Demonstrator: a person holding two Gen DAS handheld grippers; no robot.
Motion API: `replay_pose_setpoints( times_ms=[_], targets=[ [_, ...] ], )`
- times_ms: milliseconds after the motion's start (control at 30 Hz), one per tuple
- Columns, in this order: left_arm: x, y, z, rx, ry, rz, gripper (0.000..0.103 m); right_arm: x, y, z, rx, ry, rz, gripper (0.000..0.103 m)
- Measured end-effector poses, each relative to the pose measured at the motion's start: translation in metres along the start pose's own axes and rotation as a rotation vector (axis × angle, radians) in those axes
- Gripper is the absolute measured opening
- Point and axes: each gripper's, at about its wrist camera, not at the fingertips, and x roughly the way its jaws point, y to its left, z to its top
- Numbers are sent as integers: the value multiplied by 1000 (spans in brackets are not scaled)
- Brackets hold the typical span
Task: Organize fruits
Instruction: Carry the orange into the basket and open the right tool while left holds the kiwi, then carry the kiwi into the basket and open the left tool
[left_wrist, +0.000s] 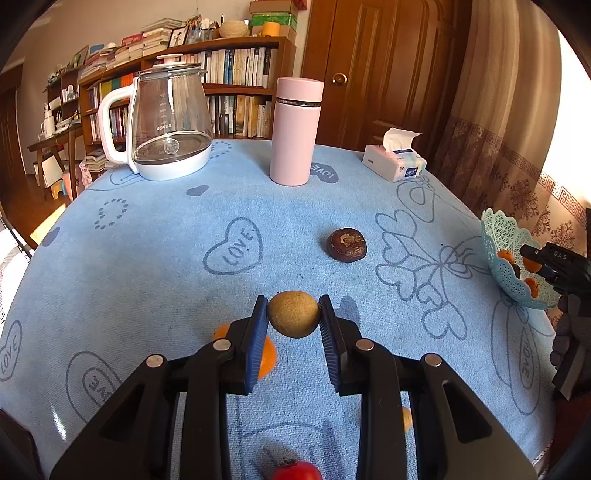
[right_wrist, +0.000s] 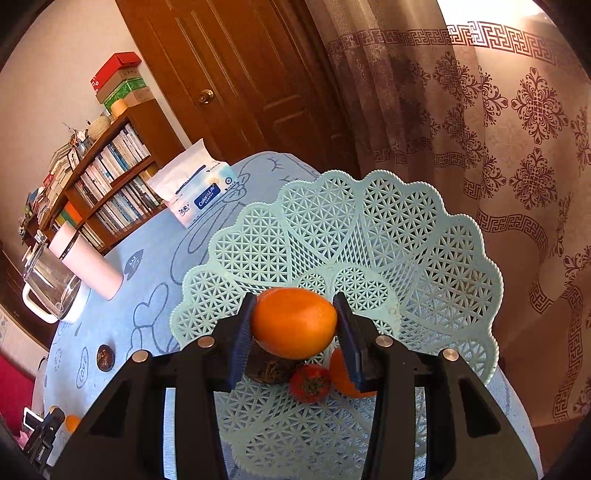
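Note:
My left gripper (left_wrist: 293, 314) is shut on a tan round fruit (left_wrist: 293, 314), held above the blue tablecloth. Under it lie an orange (left_wrist: 267, 356), a red fruit (left_wrist: 297, 470) and a small tan fruit (left_wrist: 406, 419). A dark brown fruit (left_wrist: 346, 244) lies further out on the cloth. My right gripper (right_wrist: 293, 323) is shut on an orange (right_wrist: 293, 323) over the pale green lattice basket (right_wrist: 424, 258). In the basket lie a dark fruit (right_wrist: 267, 369), a small red fruit (right_wrist: 310, 384) and another orange (right_wrist: 341, 374). The basket also shows in the left wrist view (left_wrist: 495, 243), with my right gripper (left_wrist: 554, 264) above it.
A glass kettle (left_wrist: 166, 122), a pink flask (left_wrist: 295, 133) and a tissue pack (left_wrist: 393, 160) stand at the table's far side. A bookshelf and a wooden door are behind. A curtain (right_wrist: 498, 129) hangs close behind the basket. The dark brown fruit also shows in the right wrist view (right_wrist: 105, 357).

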Motion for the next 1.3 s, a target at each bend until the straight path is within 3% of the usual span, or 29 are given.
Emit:
replay_pose_setpoints(
  times_ms=[167,300,767,1067,1300],
  targets=[
    [0,-1,0,1,1,1,28,1,-1,-1,7,7,-2,44],
    [0,-1,0,2,1,1,28,-2,-4,0,25,-7,-6,53],
    [-8,-21,-1,57,-4,3,28,-21,-6,8,27,-103,-19,53],
    [-8,-57,13,129,5,-37,28,-34,-16,17,-51,-198,-113,62],
    [1,-112,22,226,24,-118,28,-31,-37,14,24,-195,-110,62]
  ],
)
